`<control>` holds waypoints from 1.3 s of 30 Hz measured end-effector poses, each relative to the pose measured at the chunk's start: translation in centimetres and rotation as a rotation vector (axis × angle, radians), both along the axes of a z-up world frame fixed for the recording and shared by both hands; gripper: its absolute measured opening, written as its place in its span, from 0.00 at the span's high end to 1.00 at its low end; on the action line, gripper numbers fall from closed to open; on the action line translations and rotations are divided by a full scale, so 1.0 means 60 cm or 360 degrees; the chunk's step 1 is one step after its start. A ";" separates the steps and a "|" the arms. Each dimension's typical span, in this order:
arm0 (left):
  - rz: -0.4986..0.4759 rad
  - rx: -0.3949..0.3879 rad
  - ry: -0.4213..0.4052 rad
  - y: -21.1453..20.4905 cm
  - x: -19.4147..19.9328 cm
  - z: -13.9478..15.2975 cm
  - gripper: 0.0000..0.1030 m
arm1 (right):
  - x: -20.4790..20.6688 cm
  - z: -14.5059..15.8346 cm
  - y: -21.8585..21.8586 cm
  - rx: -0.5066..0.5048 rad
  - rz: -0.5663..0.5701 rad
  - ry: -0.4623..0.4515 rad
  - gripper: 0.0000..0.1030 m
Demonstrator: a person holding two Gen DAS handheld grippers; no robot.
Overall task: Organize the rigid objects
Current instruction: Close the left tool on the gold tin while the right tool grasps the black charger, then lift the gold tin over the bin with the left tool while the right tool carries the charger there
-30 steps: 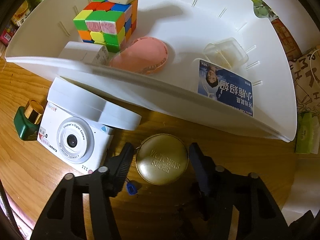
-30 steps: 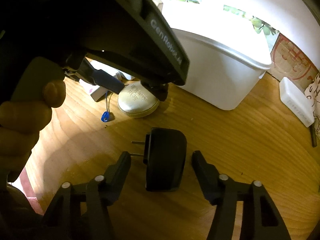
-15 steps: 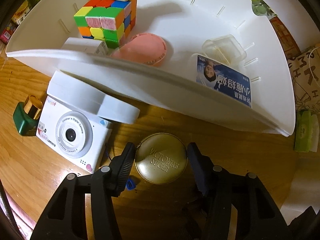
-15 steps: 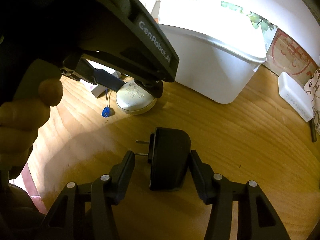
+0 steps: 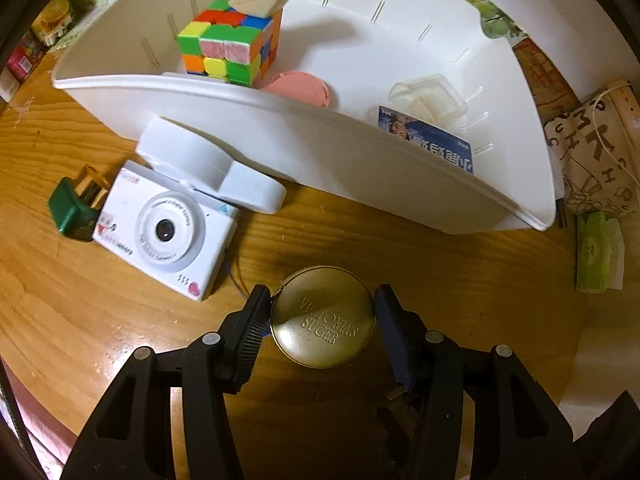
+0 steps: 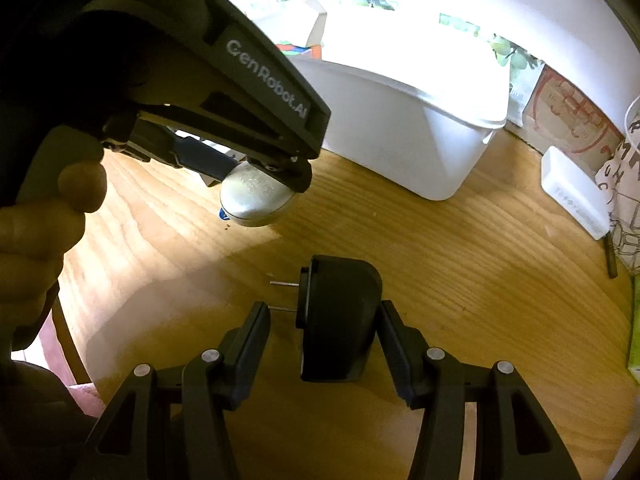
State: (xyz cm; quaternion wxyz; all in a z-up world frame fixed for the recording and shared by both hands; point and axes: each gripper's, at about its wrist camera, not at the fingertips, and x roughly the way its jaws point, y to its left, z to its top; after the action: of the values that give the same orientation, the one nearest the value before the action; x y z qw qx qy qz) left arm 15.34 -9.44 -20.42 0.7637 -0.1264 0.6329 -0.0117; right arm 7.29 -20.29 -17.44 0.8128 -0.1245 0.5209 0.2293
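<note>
We are working over a varnished wooden tabletop [image 5: 80, 312], with a white plastic bin [image 5: 360, 168] standing at its far side and already holding a colour cube [image 5: 228, 46], a pink round case [image 5: 300, 88] and a blue printed packet [image 5: 432, 144]. Our left gripper [image 5: 322, 318] pinches a round gold tin [image 5: 323, 317] across its width, one pad against each side of the rim; in the right wrist view the tin hangs clear of the wood, so we judge it lifted. Our right gripper [image 6: 324, 320] straddles a black plug adapter [image 6: 340, 320], whose long axis runs away from us between the fingers and whose two metal prongs point toward the left finger. The right pad touches the adapter's side; the left pad stands apart from the body, just by the lower prong, so whether this counts as a true grip we cannot tell. What the coming move turns on: the bin lies straight ahead of both sets of fingers, and the tin in our left hand is nearer its front wall than the adapter. A white toy camera [image 5: 166, 232] and a green bottle [image 5: 74, 210] wait on the wood beside the bin.
</note>
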 end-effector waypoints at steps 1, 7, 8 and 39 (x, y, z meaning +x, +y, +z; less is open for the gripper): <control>-0.0002 -0.0002 -0.0011 0.001 -0.007 0.003 0.44 | -0.002 0.002 -0.001 -0.0001 -0.0004 0.0002 0.46; 0.0012 0.0017 -0.0068 0.015 -0.047 0.037 0.44 | -0.012 0.009 0.011 0.0012 -0.0002 -0.0038 0.46; 0.0018 0.0022 -0.0081 0.018 -0.051 0.040 0.44 | -0.011 0.013 0.008 0.0018 -0.0002 -0.0047 0.46; 0.0311 0.0302 -0.0296 0.178 -0.088 0.178 0.44 | 0.017 0.111 0.067 0.0252 0.0087 -0.0313 0.46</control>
State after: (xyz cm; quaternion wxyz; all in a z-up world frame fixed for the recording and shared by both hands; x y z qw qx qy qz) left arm 10.06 1.23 -9.74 0.8251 -0.1131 0.5424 0.1108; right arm 8.33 -16.27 -10.80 0.8606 -0.0961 0.4155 0.2784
